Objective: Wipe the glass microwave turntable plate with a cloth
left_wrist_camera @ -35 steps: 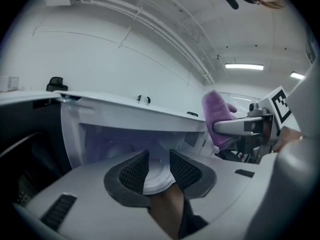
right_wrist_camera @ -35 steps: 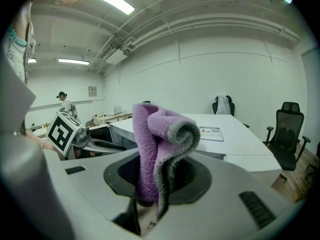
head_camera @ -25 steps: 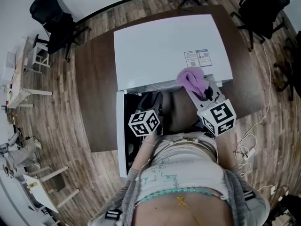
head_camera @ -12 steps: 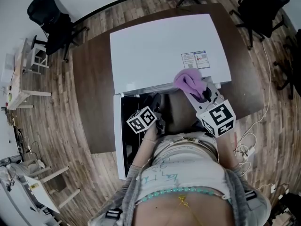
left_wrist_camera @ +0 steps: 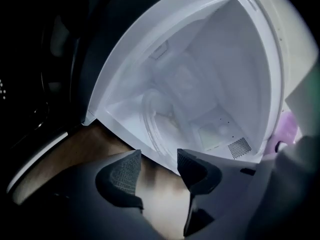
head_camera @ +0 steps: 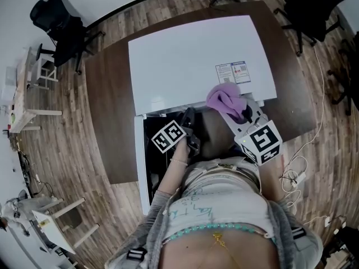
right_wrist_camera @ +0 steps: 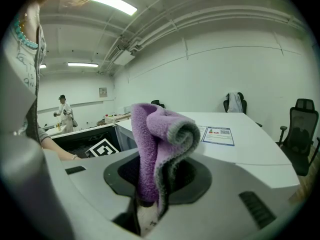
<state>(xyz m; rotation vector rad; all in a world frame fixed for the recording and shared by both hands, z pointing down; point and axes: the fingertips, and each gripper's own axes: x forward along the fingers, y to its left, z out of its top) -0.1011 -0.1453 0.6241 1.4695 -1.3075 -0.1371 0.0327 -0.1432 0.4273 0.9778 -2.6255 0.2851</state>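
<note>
A white microwave (head_camera: 196, 60) stands on a dark brown table (head_camera: 109, 111), its door (head_camera: 141, 167) swung open to the left. Inside the pale cavity lies the glass turntable plate (left_wrist_camera: 164, 124), seen only in the left gripper view. My left gripper (left_wrist_camera: 159, 159) hovers just in front of the cavity's lower lip. Its jaws have just been opening and stand open, with nothing between them. In the head view the left gripper (head_camera: 189, 117) sits at the cavity mouth. My right gripper (right_wrist_camera: 155, 179) is shut on a folded purple cloth (right_wrist_camera: 157, 134), held over the microwave's front right corner (head_camera: 225, 98).
A label (head_camera: 234, 72) is stuck on the microwave's top. Black office chairs (head_camera: 59, 18) stand beyond the table, and cables (head_camera: 294, 175) trail on the wooden floor at the right. A person (right_wrist_camera: 64, 113) stands far off in the room.
My left gripper has dropped lower toward the cavity mouth and rolled, its marker cube turning. The right gripper with the cloth has stayed put.
</note>
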